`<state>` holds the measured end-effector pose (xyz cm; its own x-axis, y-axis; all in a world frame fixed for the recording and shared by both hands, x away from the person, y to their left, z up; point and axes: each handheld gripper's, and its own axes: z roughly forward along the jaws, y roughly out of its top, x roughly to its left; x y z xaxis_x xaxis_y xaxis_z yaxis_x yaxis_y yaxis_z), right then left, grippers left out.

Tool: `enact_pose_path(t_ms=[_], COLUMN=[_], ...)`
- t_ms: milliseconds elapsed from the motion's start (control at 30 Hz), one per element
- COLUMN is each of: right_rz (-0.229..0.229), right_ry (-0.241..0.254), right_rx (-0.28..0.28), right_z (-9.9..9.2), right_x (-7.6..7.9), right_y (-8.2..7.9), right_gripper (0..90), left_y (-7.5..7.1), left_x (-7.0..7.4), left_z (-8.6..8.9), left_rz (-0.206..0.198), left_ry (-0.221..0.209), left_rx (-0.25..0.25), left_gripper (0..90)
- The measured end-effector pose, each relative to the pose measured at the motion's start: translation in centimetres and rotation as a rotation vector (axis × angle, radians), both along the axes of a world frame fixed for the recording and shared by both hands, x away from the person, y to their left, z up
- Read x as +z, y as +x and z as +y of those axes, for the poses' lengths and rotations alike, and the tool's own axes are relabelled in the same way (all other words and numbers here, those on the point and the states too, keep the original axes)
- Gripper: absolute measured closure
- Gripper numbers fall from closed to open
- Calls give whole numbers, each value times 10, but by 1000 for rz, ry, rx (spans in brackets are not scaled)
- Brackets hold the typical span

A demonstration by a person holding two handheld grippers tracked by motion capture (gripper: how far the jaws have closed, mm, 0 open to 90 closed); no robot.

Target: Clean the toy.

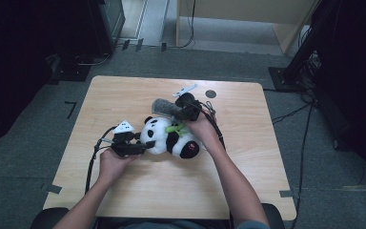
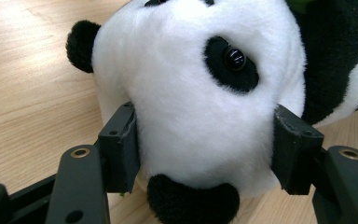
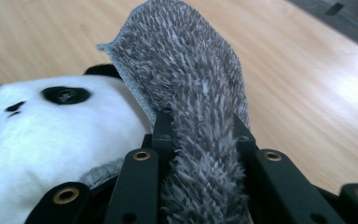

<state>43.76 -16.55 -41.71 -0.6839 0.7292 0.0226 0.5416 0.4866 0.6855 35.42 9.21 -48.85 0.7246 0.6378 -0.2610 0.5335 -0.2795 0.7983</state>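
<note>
Job: I am wiping the panda [image 1: 164,137] with a grey cloth [image 1: 166,108].
Panda: it lies on its side in the middle of the table [image 1: 124,95], head toward my left hand.
Left gripper [image 2: 205,149]: its two pads press on both sides of the panda's white head and pinch it snugly — the fur bulges a little between them.
Right gripper [image 3: 200,133]: pressed together on a bunched fold of the cloth, with the loose end sticking up past the tips.
Cloth: it hangs just behind the panda's head, near the ear; I can't tell if it touches the fur yet.
How to do it well: I should keep my left grip steady so the head does not roll, then bring the cloth down flat on the fur and rub softly. Pushing too hard could slide the toy across the wood.
High view: shows both my hands, the whole panda and a green bit by its chest.
Left gripper view: shows the shiny black eye and the pads up close.
Right gripper view: shows the cloth's fuzzy side and stitched edge — too small to see from above.
</note>
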Motion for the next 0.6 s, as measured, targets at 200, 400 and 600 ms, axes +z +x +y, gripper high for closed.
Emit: enact_pose_path(t_ms=[200,400,600], right_rz=[-30,-76,-109], right_ry=[3,186,208], right_rx=[-82,-105,-94], right_z=[-26,-51,-59], right_x=[4,24,44], right_y=[6,0,-12], right_gripper=[745,742,738], left_y=[0,0,0], left_x=[-1,-1,-1], left_z=[1,2,2], left_rz=[-3,-5,1], left_ry=[5,2,0], left_rx=[-5,-7,-7], left_gripper=[357,352,345])
